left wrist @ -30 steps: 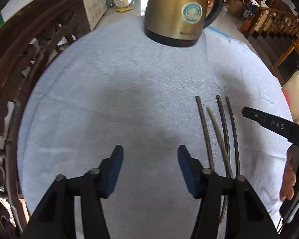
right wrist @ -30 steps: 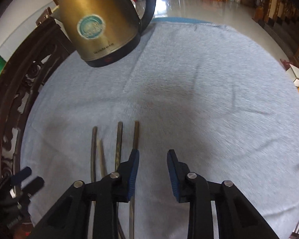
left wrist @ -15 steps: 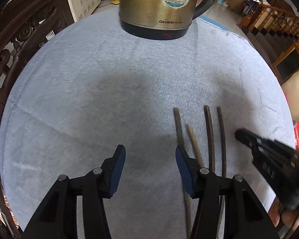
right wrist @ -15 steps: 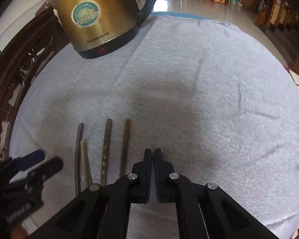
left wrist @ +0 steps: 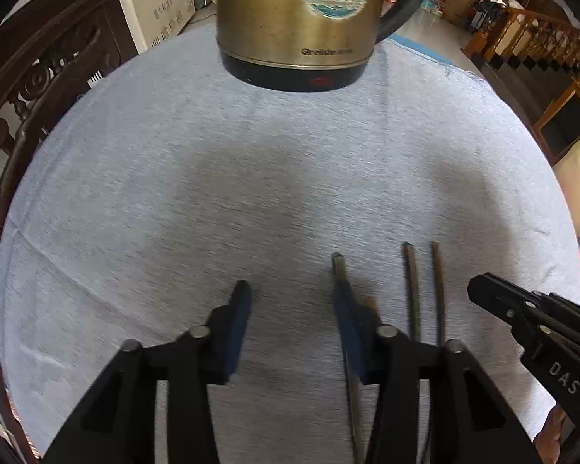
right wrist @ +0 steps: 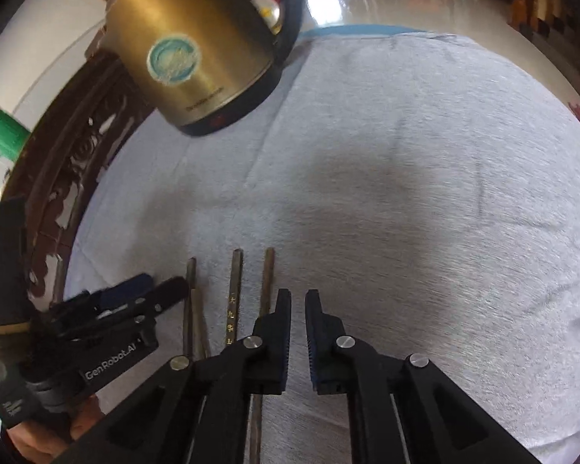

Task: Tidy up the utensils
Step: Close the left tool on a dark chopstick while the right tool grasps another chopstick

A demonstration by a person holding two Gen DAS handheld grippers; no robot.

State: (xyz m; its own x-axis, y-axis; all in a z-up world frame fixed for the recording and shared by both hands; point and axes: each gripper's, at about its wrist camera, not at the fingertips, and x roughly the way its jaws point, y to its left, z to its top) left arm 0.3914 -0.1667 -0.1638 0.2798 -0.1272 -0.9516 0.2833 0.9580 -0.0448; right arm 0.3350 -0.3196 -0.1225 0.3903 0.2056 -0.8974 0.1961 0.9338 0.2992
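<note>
- Four chopsticks (left wrist: 411, 290) lie side by side on the grey cloth (left wrist: 174, 193) over the desk, ends towards the kettle (left wrist: 297, 19), which stands well apart at the far edge and out of the working space
- Furthest left, the left claw (left wrist: 290, 290) points steeply down at the cloth; its jaws have just been closing and stand at a middling width, with the leftmost chopstick (left wrist: 338, 266) running between them, close against the right finger. The pads do not yet press it from both sides, so I judge this a pick being lined up, not a grip
- Next, the short chopstick (left wrist: 369, 303) lies just beside that one, partly hidden behind the same finger; being so near, it could be nudged or caught as the claw shuts
- Then the right-hand pair (left wrist: 437, 290) lies parallel with a small gap, probably already sorted
- Furthest right, the right claw (right wrist: 297, 297) hangs just beside the outermost stick; its jaws have just parted a little, leaving a narrow slit with nothing in it, seemingly kept clear of the left claw's work
</note>
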